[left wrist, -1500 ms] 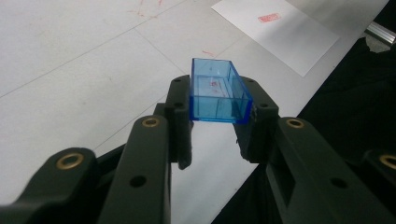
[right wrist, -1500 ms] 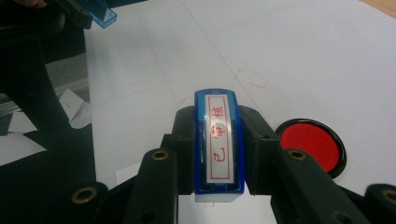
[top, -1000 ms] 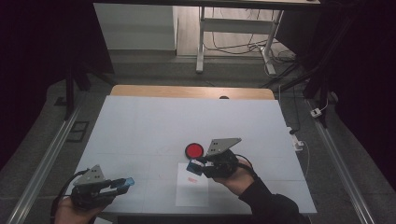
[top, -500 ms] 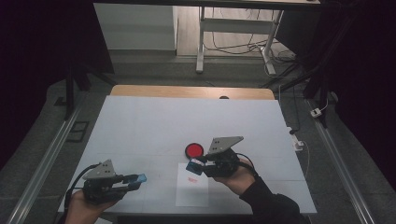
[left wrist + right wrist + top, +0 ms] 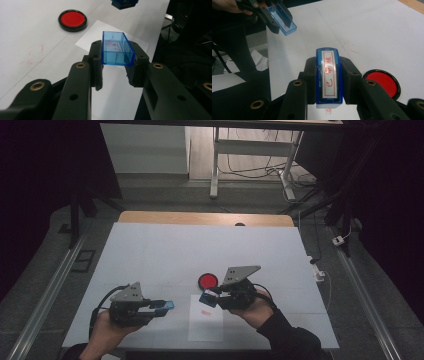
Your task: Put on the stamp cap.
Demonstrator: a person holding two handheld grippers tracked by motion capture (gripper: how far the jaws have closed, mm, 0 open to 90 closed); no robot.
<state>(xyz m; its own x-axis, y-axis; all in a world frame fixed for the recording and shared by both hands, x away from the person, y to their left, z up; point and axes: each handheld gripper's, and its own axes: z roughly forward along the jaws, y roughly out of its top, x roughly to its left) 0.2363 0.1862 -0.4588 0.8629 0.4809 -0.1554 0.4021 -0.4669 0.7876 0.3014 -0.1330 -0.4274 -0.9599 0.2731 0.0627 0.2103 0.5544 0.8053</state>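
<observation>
High view: a white tabletop [image 5: 150, 255] is seen from above, with a person's forearms entering from the bottom edge. The left hand-held gripper [image 5: 167, 306] is held low over the near left part of the tabletop and is clamped on a clear blue cap [image 5: 166, 306], which points toward the middle. The right hand-held gripper [image 5: 207, 297] is held near the centre and is clamped on a blue stamp [image 5: 208, 298]. A round red ink pad [image 5: 208, 280] lies on the tabletop just beyond the stamp, and a white sheet of paper [image 5: 206, 325] with a small red mark lies below and in front of the right hand-held gripper. Left gripper view: the blue cap [image 5: 117, 48] is gripped between the two black jaws, its hollow open side turned upward; the pads are pressed against its long sides. The red ink pad [image 5: 72, 19] is seen at upper left, the paper [image 5: 95, 40] under the cap, and the blue stamp [image 5: 124, 3] at the top edge. Right gripper view: the stamp [image 5: 329, 77] is pinched between the jaws with its face turned up, red characters in a red frame being legible. The ink pad [image 5: 383, 83] lies at right; the left hand-held gripper [image 5: 280, 21] with the cap [image 5: 282, 18] is seen at upper left, well apart from the stamp.
</observation>
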